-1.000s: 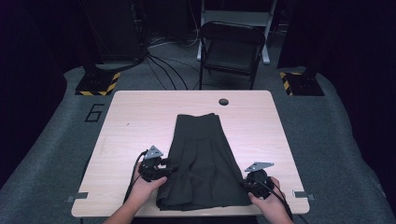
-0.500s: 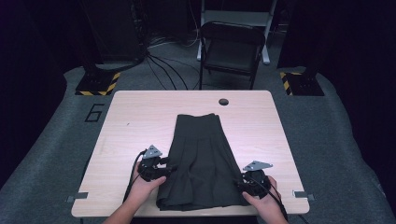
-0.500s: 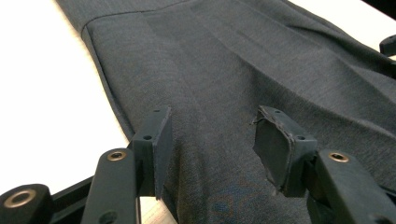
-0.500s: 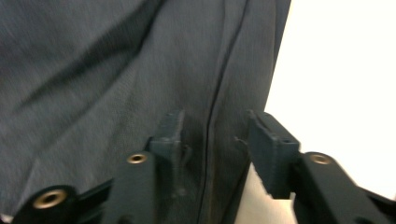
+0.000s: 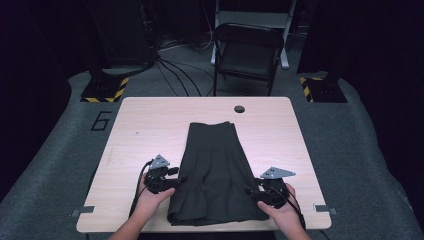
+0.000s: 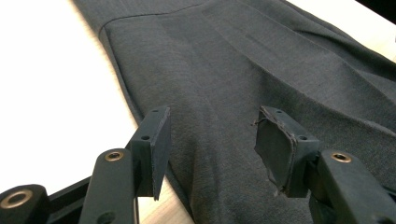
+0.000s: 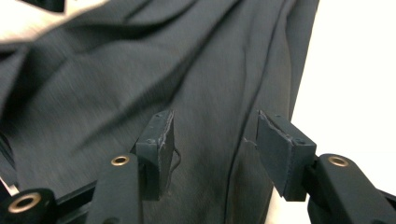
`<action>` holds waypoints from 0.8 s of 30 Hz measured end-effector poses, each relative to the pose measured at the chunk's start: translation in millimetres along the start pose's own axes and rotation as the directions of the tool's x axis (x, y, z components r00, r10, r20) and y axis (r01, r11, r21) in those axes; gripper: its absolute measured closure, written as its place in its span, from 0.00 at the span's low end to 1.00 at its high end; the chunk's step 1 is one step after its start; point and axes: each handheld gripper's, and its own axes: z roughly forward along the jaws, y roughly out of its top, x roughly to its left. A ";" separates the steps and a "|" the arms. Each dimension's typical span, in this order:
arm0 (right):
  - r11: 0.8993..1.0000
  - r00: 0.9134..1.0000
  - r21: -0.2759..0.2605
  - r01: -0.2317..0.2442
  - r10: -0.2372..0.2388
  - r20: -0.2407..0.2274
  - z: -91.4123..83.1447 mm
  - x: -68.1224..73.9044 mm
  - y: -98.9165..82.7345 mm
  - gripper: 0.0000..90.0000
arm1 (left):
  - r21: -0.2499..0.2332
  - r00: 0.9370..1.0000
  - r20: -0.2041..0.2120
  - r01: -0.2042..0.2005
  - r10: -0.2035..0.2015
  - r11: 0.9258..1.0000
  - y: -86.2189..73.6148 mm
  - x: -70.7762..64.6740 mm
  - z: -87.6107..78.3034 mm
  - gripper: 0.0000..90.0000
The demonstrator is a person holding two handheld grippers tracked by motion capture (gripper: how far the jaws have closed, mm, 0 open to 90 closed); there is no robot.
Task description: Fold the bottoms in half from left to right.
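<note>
Dark grey cloth, a folded pleated skirt (image 5: 215,175), lies lengthwise down the middle of the pale wooden counter (image 5: 150,125) in the high view, its narrow end toward the far edge and its wide hem at the near edge. The left gripper (image 5: 176,180) sits at the skirt's left edge near the hem, held by the person's left hand (image 5: 150,197). The right gripper (image 5: 252,192) sits at the skirt's right edge, held by the right hand (image 5: 280,212). A round hole (image 5: 239,108) shows in the counter beyond the skirt, and a folding chair (image 5: 247,55) stands behind on the grey floor.

From the left gripper view, the left gripper (image 6: 212,144) has its jaws standing well apart over the skirt (image 6: 243,60); the cloth's edge runs beneath the left jaw, with bare counter (image 6: 51,93) beside it. Neither pad presses on the fabric.

From the right gripper view, the right gripper (image 7: 215,149) has just been opening its jaws, and they now stand wide with the skirt (image 7: 140,70) lying flat beneath the gap, not pinched. The skirt's edge runs under the right jaw, bright counter (image 7: 355,84) beyond it.
</note>
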 end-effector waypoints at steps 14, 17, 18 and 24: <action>0.998 0.998 -0.045 -0.052 0.051 -0.020 29.1 1.8 57.3 0.52 | -0.010 1.000 -0.001 -0.011 0.011 1.000 0.5 1.0 -3.0 0.50; 0.998 0.999 -0.035 -0.051 0.050 -0.011 34.5 0.3 60.8 0.52 | -0.013 1.000 -0.003 -0.008 0.008 1.000 -0.5 3.4 -3.2 0.50; 0.998 0.999 -0.029 -0.050 0.050 -0.002 36.8 -1.2 61.1 0.52 | -0.011 1.000 -0.004 -0.001 0.001 1.000 -0.6 3.5 -3.5 0.50; 0.999 0.998 -0.023 -0.038 0.039 0.043 40.4 -8.1 59.0 0.52 | -0.016 1.000 -0.008 0.001 -0.001 1.000 -0.8 5.5 -2.5 0.50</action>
